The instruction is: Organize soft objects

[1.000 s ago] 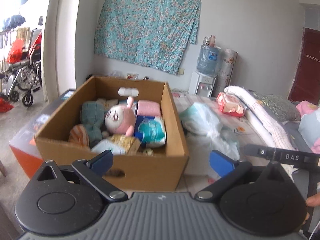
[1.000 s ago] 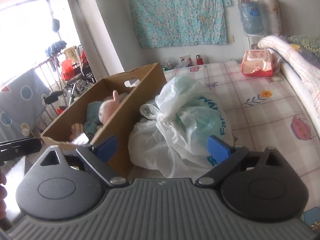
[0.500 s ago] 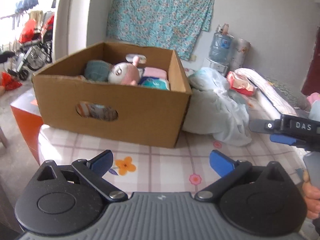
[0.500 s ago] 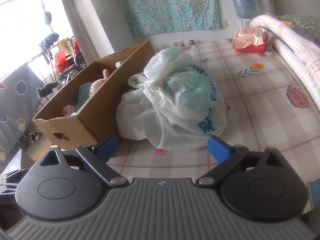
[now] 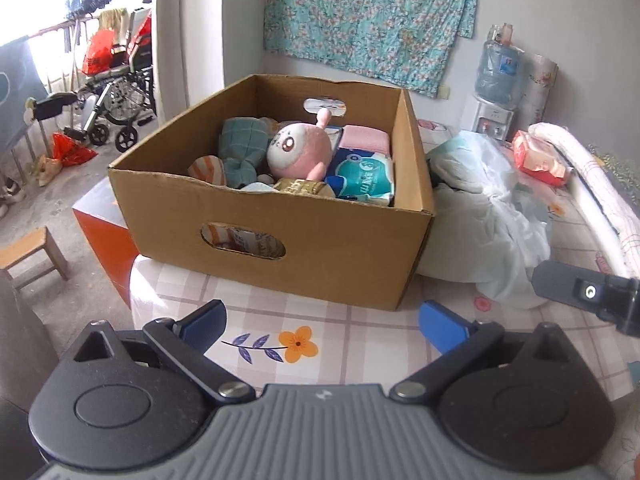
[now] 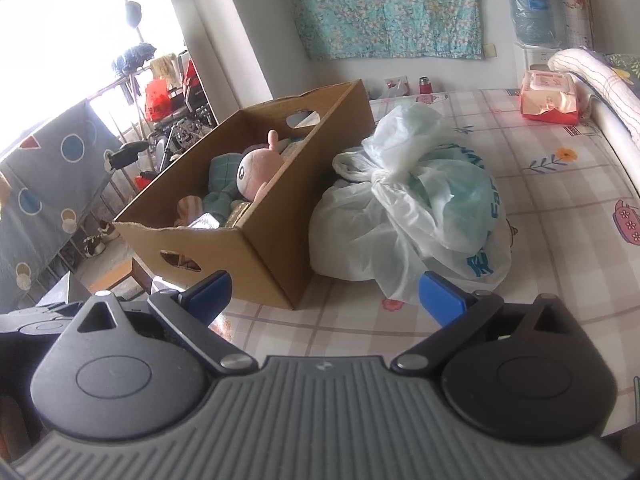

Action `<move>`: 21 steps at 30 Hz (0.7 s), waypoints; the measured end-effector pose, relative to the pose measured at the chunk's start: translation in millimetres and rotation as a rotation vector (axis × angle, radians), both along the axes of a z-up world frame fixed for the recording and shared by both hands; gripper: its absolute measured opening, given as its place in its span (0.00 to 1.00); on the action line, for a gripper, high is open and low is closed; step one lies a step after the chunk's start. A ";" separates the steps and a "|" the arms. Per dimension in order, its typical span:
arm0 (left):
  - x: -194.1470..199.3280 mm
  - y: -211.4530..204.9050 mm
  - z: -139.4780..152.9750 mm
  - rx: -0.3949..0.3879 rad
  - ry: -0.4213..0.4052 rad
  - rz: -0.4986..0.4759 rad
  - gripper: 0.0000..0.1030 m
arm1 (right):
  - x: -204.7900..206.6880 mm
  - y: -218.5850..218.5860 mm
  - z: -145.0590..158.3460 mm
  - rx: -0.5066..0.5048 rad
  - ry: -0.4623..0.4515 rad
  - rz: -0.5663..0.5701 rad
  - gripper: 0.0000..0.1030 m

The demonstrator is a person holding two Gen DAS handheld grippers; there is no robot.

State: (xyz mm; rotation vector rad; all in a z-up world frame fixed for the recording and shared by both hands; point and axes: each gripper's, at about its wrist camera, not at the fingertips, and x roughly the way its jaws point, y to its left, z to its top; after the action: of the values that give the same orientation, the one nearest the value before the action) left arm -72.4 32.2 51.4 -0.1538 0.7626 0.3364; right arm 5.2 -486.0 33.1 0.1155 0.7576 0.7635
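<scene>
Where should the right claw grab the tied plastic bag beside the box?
Probably at the knotted neck of the plastic bag. It is the one narrow, bunched part, sitting high on the bag on the side toward the cardboard box; the rest is wide and slack. Bring the open right claw down from above, fingers straddling the knot.

One cardboard box (image 5: pixel 280 236), one pink plush (image 5: pixel 300 148), two tied plastic bags (image 6: pixel 420 216), and one wipes pack (image 6: pixel 550 96) are visible.
</scene>
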 end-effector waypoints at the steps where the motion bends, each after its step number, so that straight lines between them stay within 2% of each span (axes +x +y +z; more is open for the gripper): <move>1: 0.2 -1.9 0.4 0.015 -0.002 0.000 1.00 | -1.0 2.6 0.3 -0.010 -0.002 0.008 0.98; 5: 4.0 -5.5 2.0 0.049 0.010 0.010 1.00 | -4.2 10.8 -1.7 -0.057 -0.016 0.013 0.98; 9: 5.7 -3.9 4.5 0.048 -0.002 0.019 1.00 | -2.6 16.4 -5.1 -0.101 -0.026 0.006 0.98; 21: 13.4 -4.2 3.7 0.064 0.010 0.017 1.00 | 8.1 24.6 -10.1 -0.148 -0.029 -0.008 0.98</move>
State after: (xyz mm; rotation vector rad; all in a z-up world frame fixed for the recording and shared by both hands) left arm -59.1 28.0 55.1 -0.0980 0.7601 0.3775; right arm 13.3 -461.4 22.9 -0.0256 0.7824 0.6975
